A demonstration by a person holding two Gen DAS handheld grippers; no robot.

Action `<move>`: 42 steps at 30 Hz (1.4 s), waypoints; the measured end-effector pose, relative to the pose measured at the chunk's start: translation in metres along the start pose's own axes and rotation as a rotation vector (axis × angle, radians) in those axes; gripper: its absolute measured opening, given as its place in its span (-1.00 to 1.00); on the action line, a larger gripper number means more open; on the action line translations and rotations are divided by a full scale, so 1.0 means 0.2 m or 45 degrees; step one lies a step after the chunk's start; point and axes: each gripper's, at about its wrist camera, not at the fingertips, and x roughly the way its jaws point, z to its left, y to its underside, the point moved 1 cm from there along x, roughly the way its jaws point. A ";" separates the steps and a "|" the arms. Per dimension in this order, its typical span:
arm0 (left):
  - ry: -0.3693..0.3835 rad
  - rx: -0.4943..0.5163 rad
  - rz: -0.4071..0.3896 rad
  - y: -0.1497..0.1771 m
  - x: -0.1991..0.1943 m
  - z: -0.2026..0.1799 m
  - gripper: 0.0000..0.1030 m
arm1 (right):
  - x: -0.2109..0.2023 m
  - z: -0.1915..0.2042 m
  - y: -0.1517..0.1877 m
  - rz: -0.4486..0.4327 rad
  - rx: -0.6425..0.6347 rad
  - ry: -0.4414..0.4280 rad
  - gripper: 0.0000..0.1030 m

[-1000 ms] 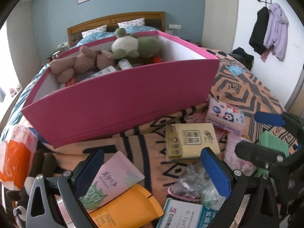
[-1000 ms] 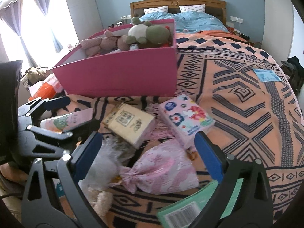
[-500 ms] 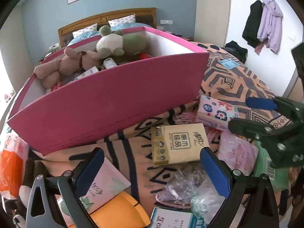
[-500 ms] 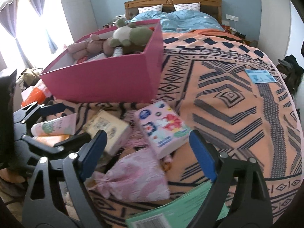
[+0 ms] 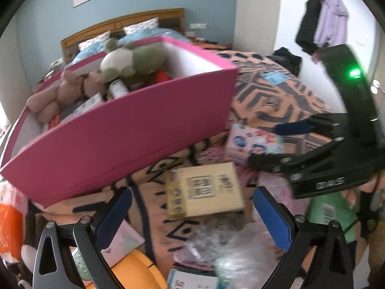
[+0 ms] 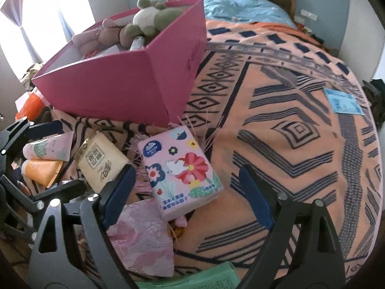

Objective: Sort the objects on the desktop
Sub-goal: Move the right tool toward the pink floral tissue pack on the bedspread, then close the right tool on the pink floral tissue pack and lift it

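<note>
1. Orange blanket with dark geometric lines covers the bed; you work over its near edge.
2. Your pink box stands on the blanket at 10 o'clock in the left wrist view, with a green plush toy and a pink plush toy lying in it.
3. Your right tongs are wide and narrowing, their pads on either side of the floral tissue pack but not touching it; the pack lies flat just beside the box's near corner.
4. Your left tongs are wide with nothing gripped; the tan tissue pack lies between and just beyond their pads, at 12 o'clock from them.
5. A pink patterned pouch lies at 7 o'clock from the floral pack, touching it.
6. A pink tube and an orange tube lie side by side at 9 o'clock in the right wrist view.
7. A small blue card lies alone on the blanket at 2 o'clock, well apart.
</note>
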 end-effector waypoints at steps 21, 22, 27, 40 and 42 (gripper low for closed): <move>-0.119 0.010 0.068 -0.03 0.11 0.02 0.97 | -0.09 0.10 0.13 -0.003 0.037 -0.293 0.13; -0.115 0.013 0.068 -0.03 0.11 0.02 0.97 | -0.11 0.09 0.12 -0.020 0.047 -0.302 0.13; -0.008 0.010 0.036 -0.08 0.06 -0.03 0.91 | -0.11 -0.04 0.07 -0.056 0.161 -0.327 0.13; 0.430 -0.100 0.137 -0.08 0.12 -0.08 0.37 | -0.10 -0.07 0.07 -0.062 0.156 -0.358 0.12; 0.456 -0.104 0.139 -0.08 0.12 -0.09 0.31 | -0.08 -0.08 0.07 -0.057 0.168 -0.376 0.12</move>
